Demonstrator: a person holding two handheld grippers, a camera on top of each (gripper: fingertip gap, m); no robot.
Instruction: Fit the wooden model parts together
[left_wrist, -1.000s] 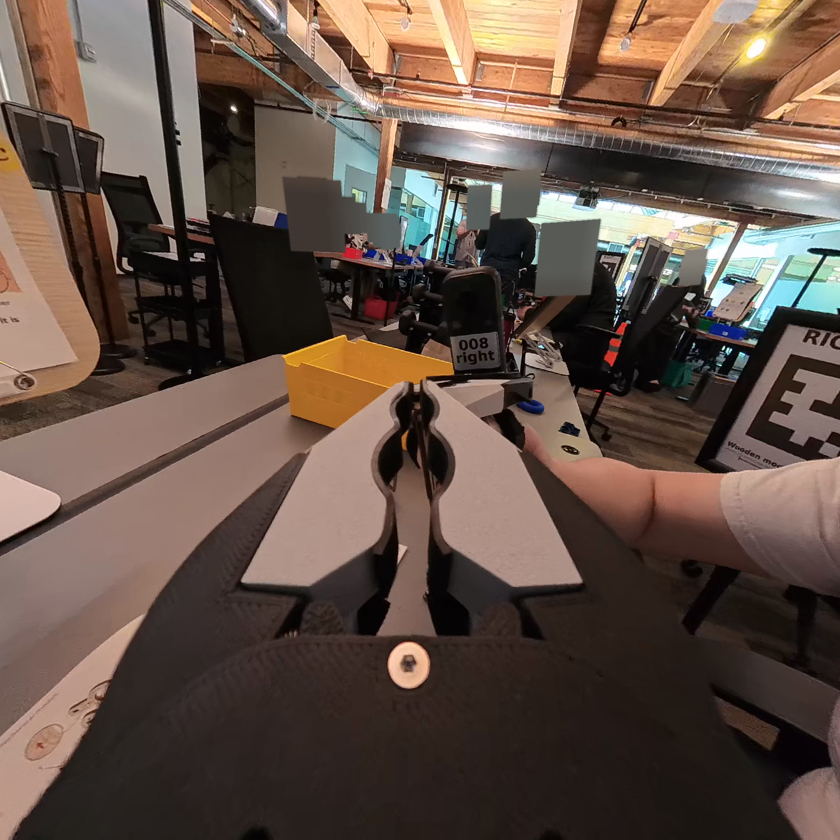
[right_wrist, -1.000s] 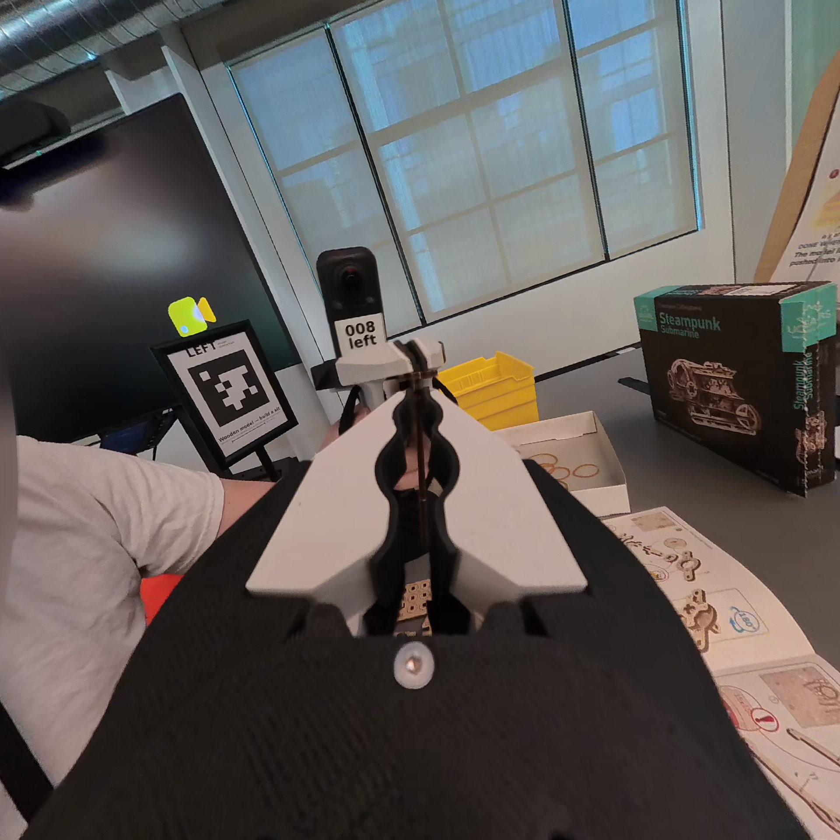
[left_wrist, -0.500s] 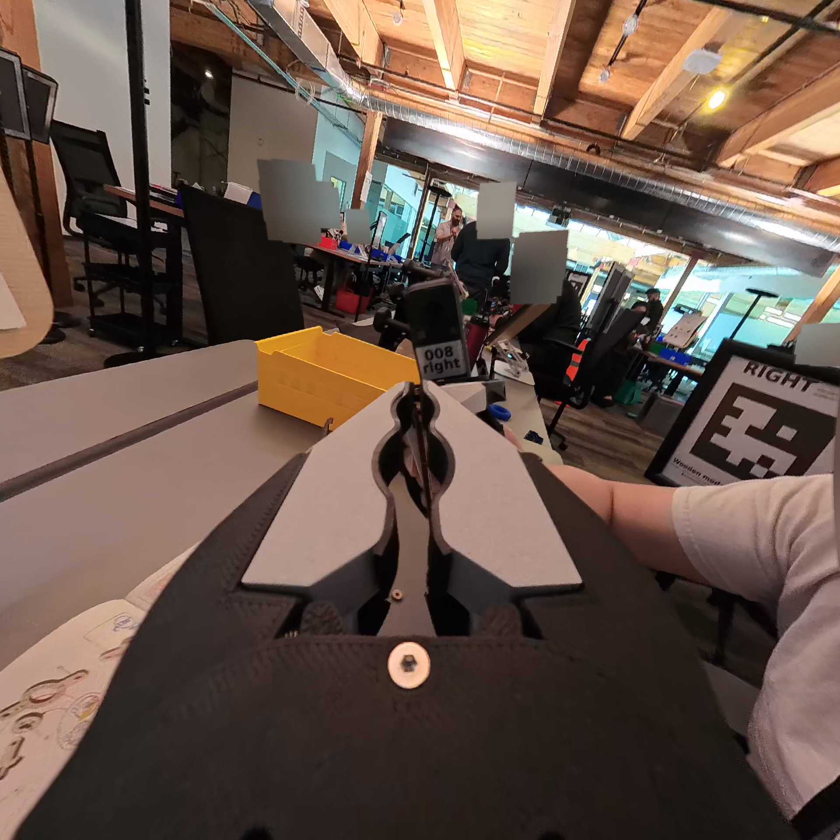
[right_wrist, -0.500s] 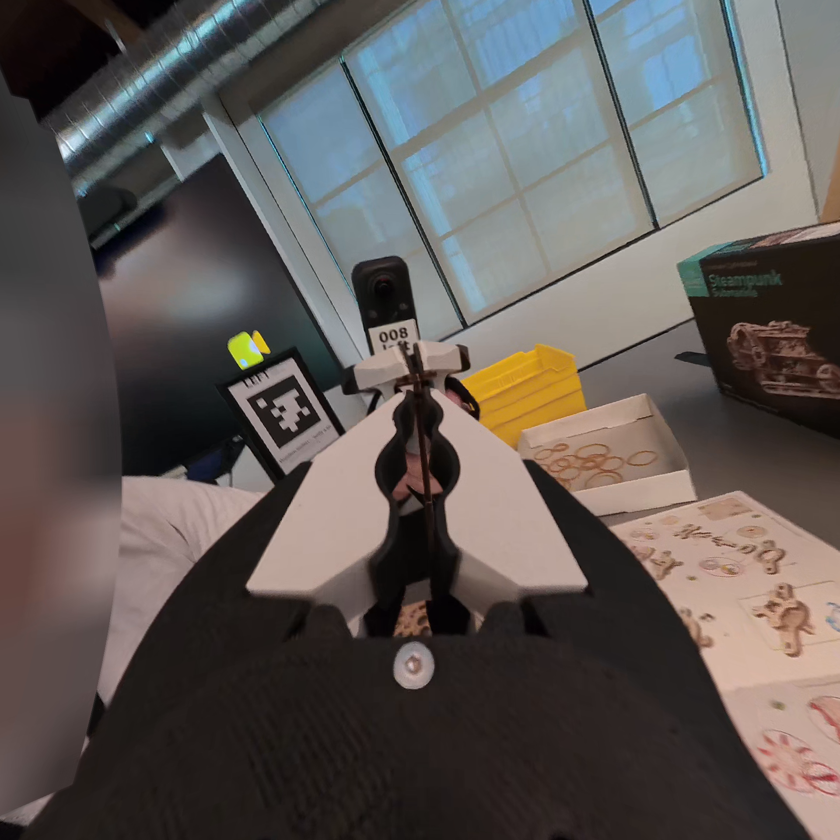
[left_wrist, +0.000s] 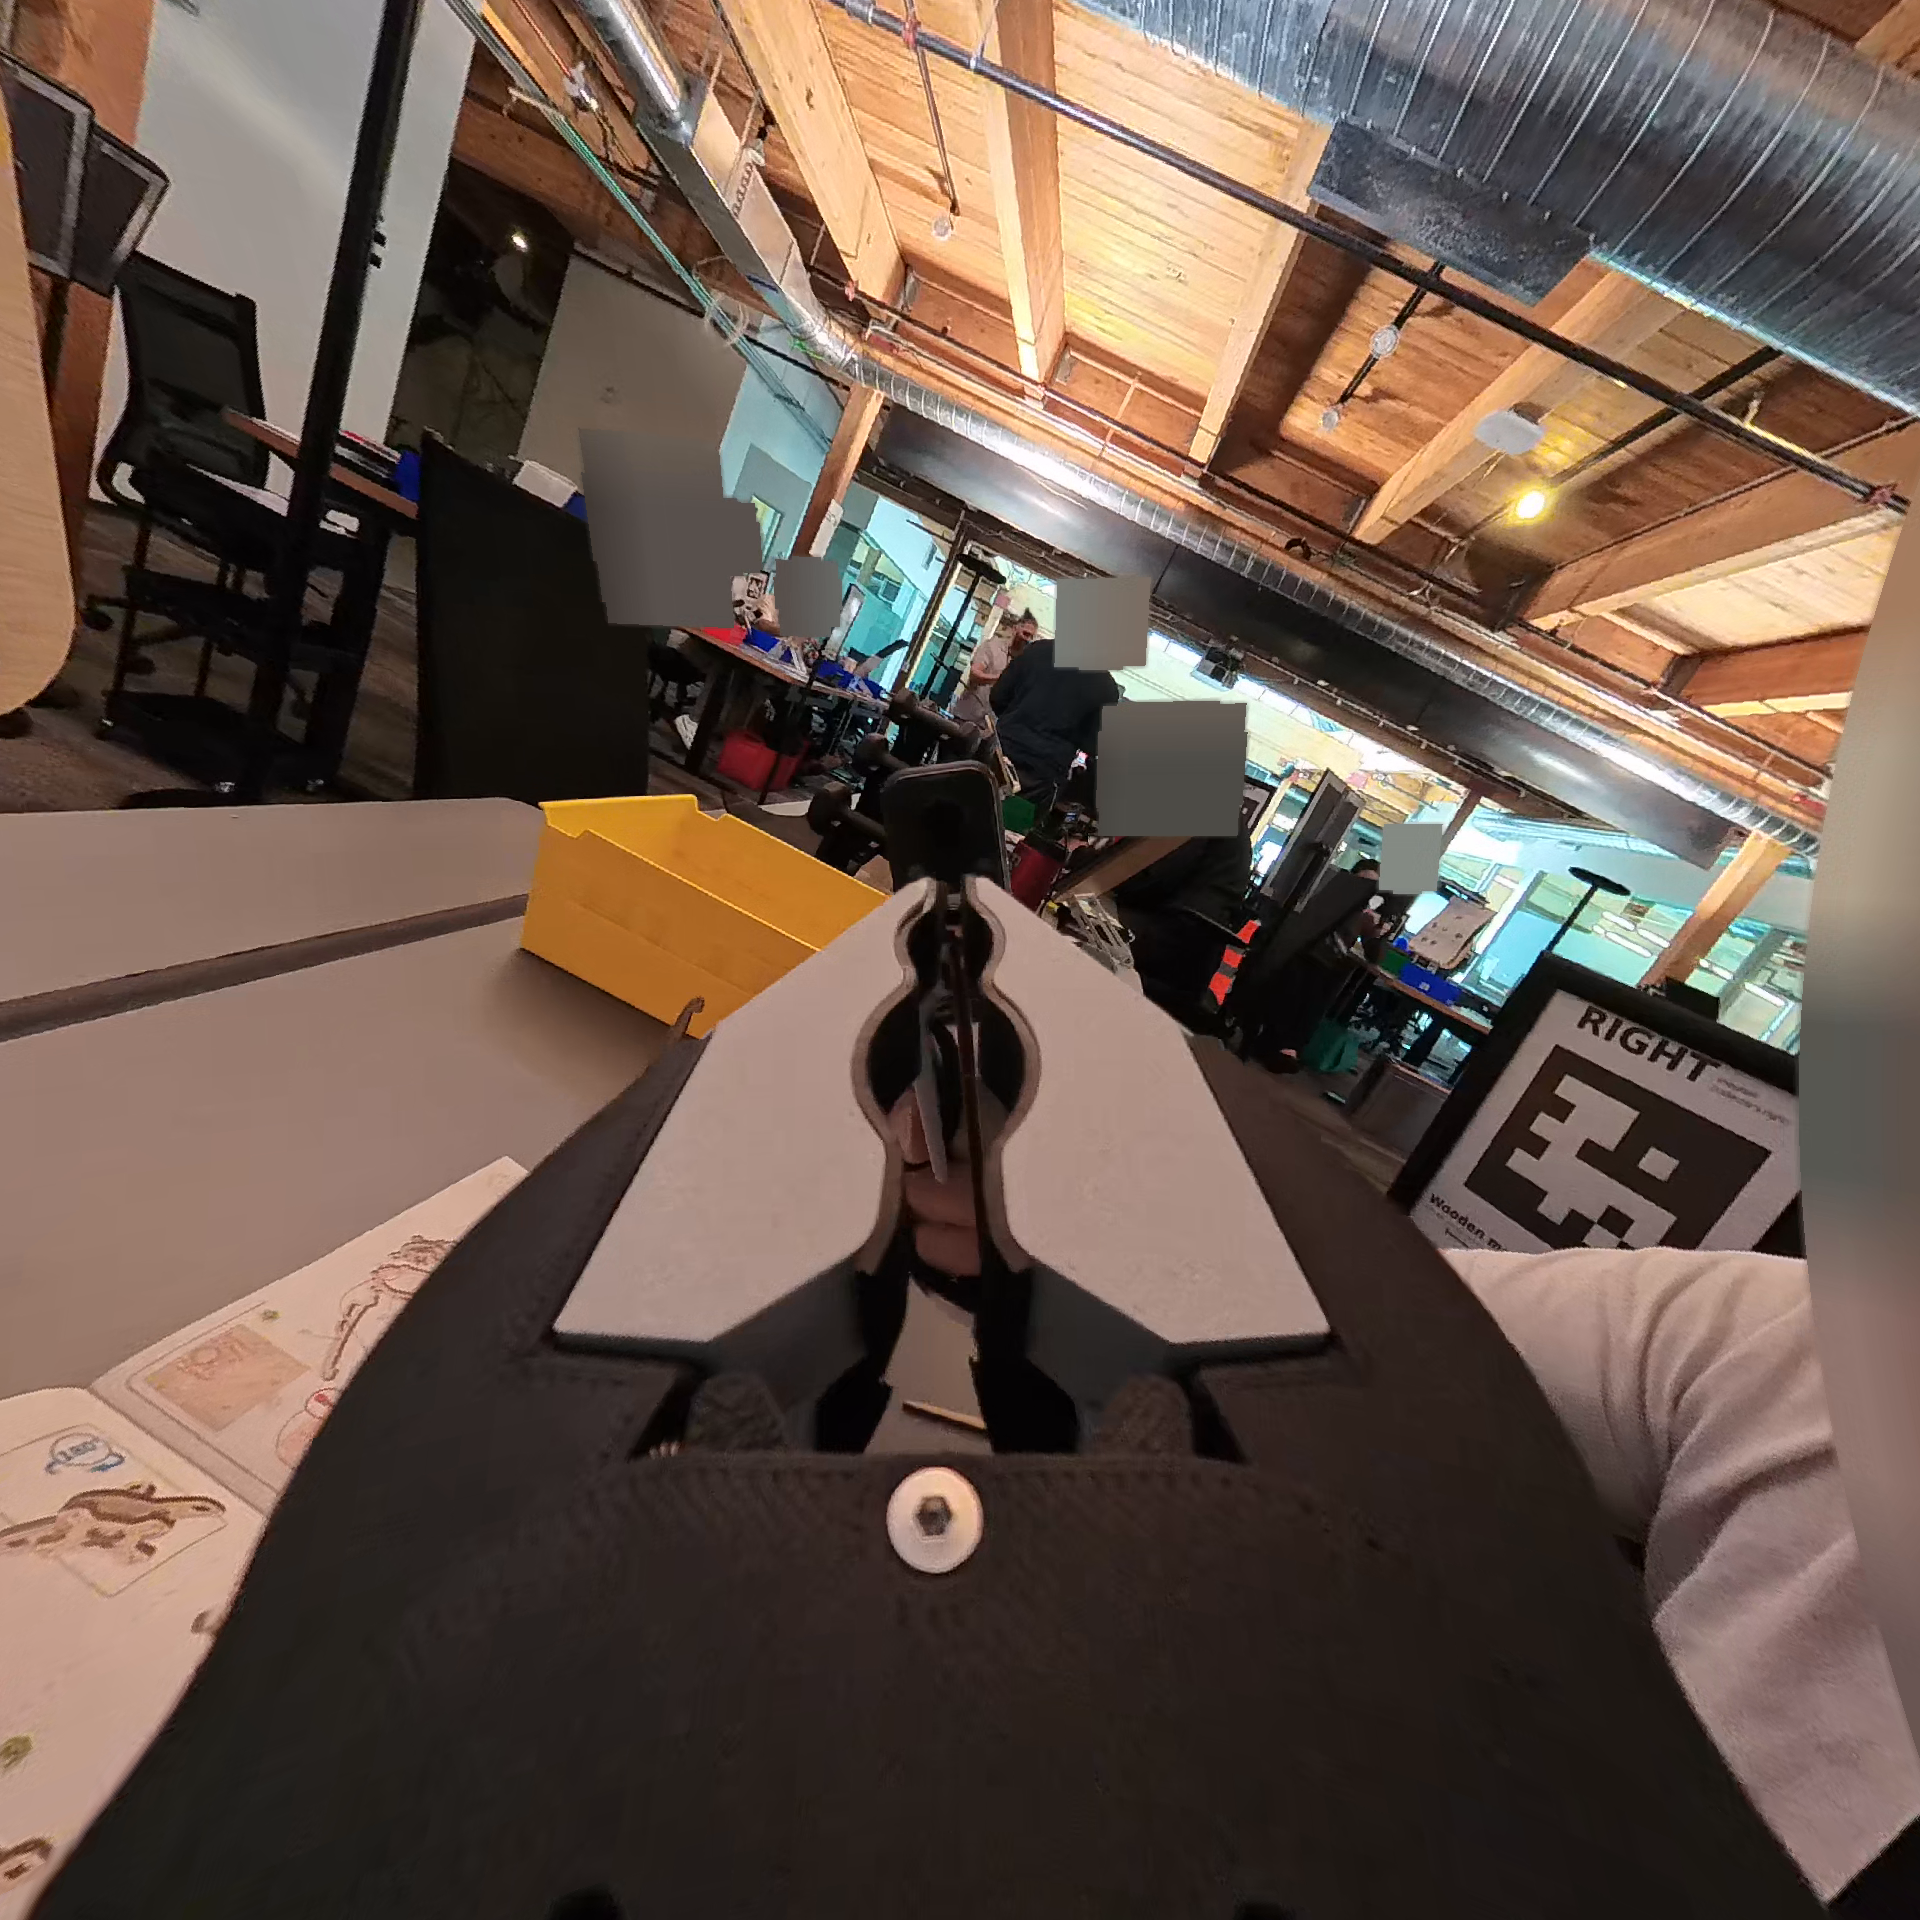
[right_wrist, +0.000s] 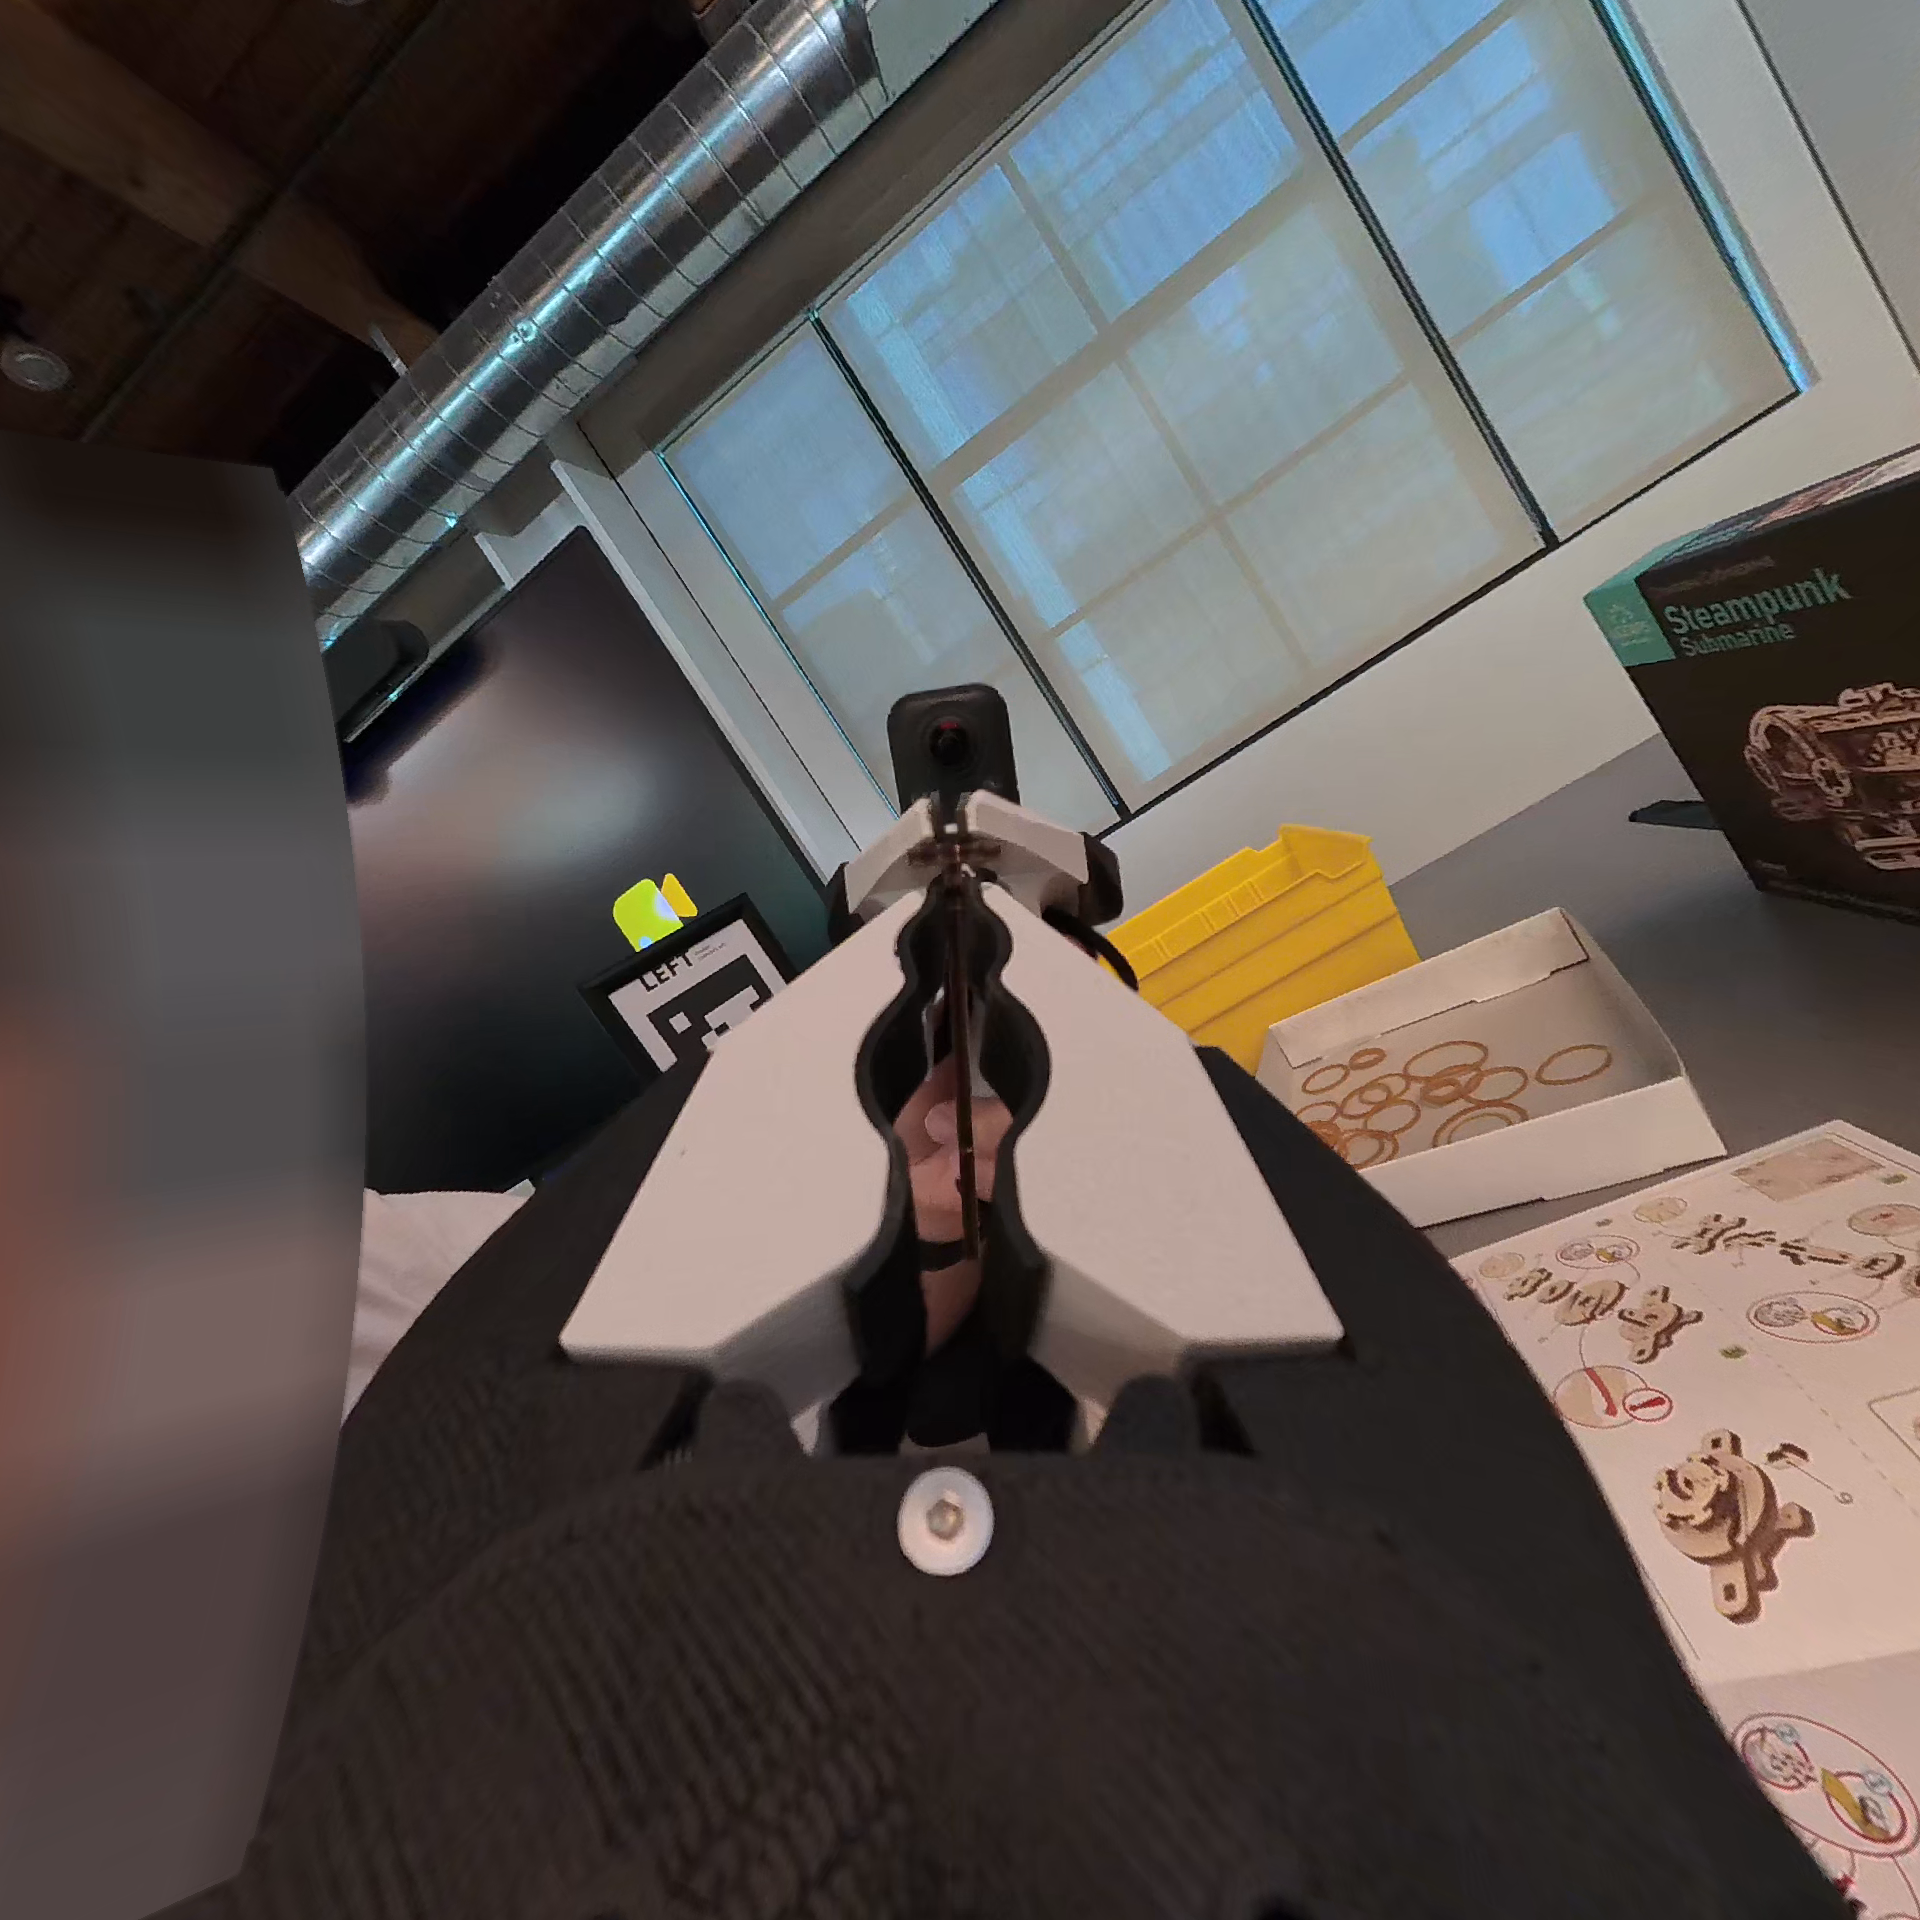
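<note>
My left gripper (left_wrist: 951, 899) is shut on a thin dark wooden part (left_wrist: 966, 1049), seen edge-on between its jaws. My right gripper (right_wrist: 951, 896) is shut on another thin wooden part (right_wrist: 964, 1101), also edge-on. The two grippers are held up above the table and point at each other, tip to tip. In the right wrist view the left gripper's white fingers (right_wrist: 1023, 831) sit just past my tips, with a small wooden cross-piece (right_wrist: 951, 852) between the two grippers. In the left wrist view only the right gripper's camera (left_wrist: 940, 831) shows above my tips.
A yellow bin (left_wrist: 675, 914) (right_wrist: 1247, 935) stands on the grey table (left_wrist: 260, 1091). A white box of thin rings (right_wrist: 1455, 1081), a dark model-kit box (right_wrist: 1787, 717) and an open instruction booklet (right_wrist: 1714, 1351) (left_wrist: 156, 1455) lie nearby. A person's white sleeve (left_wrist: 1610, 1403) is at right.
Both grippers have tilted upward and drawn closer together, tips now nearly meeting. Both stay shut on their wooden parts.
</note>
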